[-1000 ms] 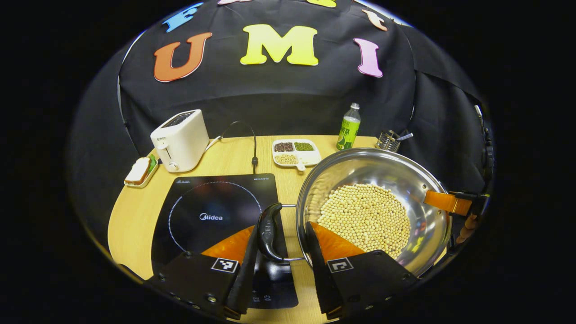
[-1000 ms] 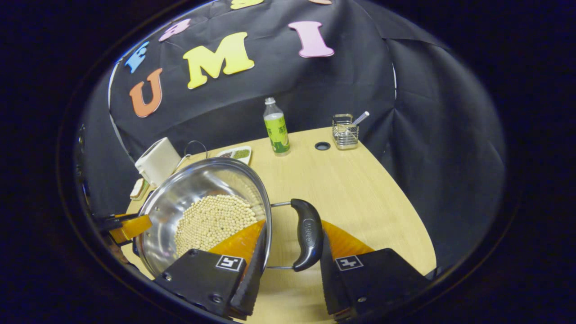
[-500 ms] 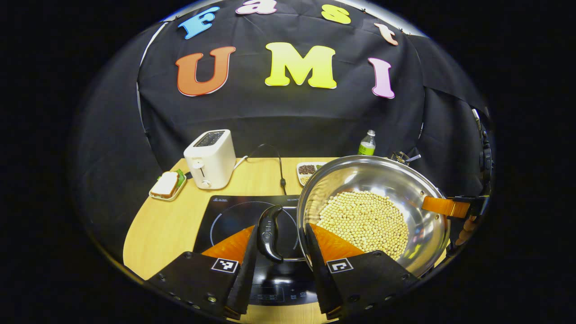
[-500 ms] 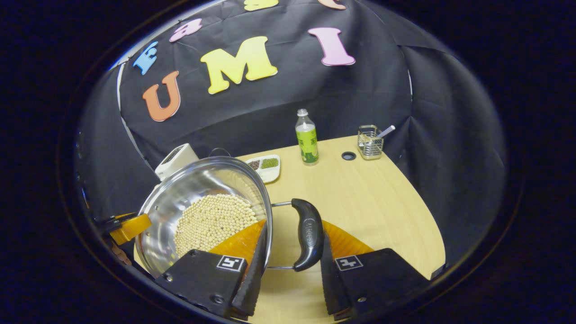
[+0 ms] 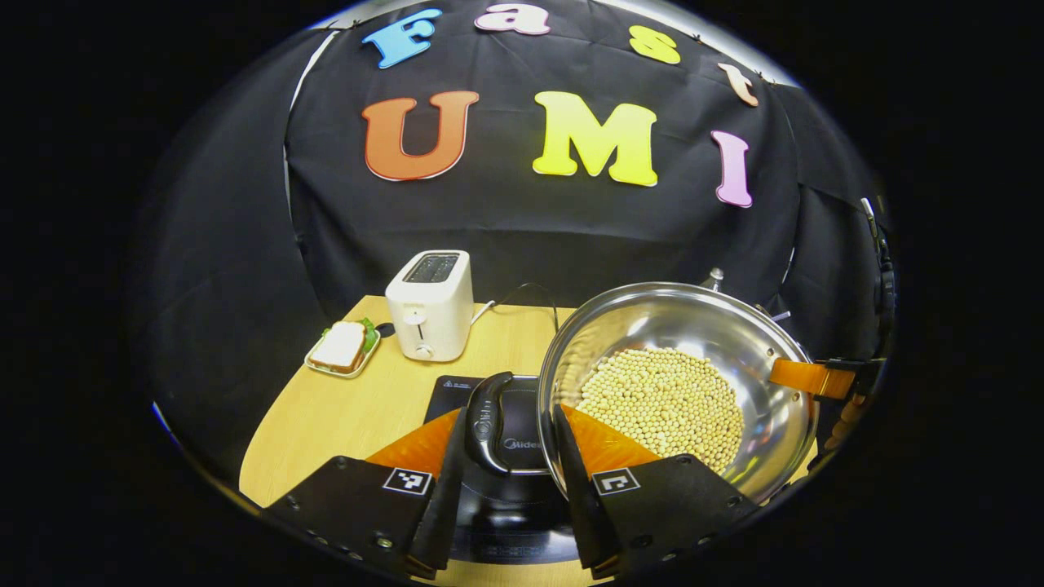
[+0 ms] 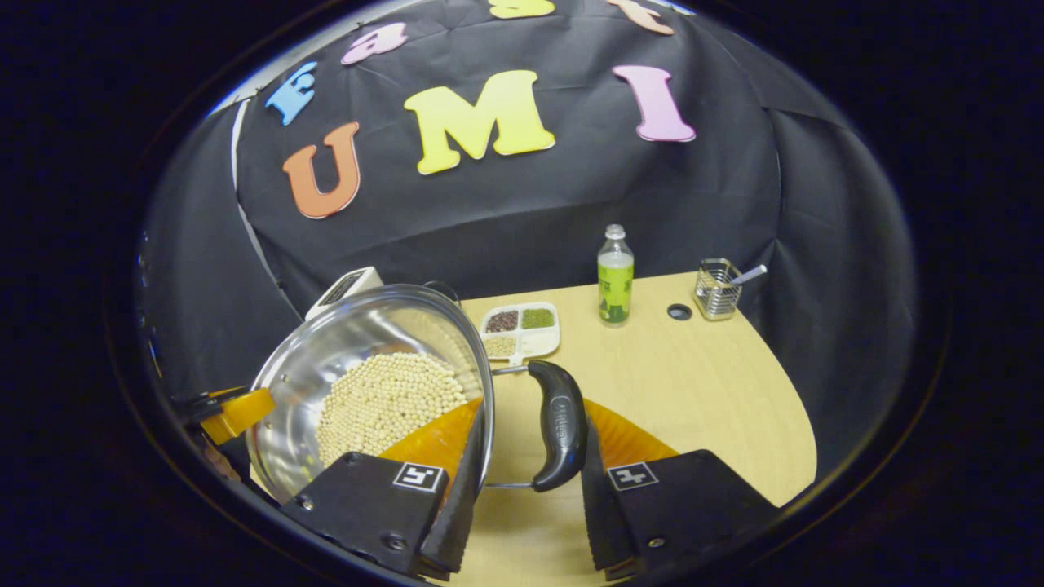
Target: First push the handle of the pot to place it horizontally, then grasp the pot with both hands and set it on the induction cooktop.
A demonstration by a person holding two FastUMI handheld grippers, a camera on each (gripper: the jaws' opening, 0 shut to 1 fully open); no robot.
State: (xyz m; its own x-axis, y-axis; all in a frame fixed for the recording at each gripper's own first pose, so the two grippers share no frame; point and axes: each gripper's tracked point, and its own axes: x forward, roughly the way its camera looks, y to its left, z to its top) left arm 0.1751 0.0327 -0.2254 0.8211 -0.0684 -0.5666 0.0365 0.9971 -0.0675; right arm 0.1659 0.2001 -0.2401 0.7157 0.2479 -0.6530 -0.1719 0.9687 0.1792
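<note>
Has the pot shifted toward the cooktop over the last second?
Yes. In the left gripper view the pot, held at both handles, has travelled leftward over the induction cooktop; the toaster now sits nearer its rim.

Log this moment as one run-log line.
phase: carrying | pot: airborne, beans inside | left hand-held gripper: on handle | right hand-held gripper: on handle | cooktop: below

Shiny silver steel pot (image 5: 758, 334) with black handles (image 6: 559, 424), pale beige beans (image 5: 665, 399); glossy black cooktop (image 5: 522, 444); white toaster (image 5: 430, 303); light wood-grain surface (image 6: 693, 383); green-labelled clear bottle (image 6: 615, 277).
</note>
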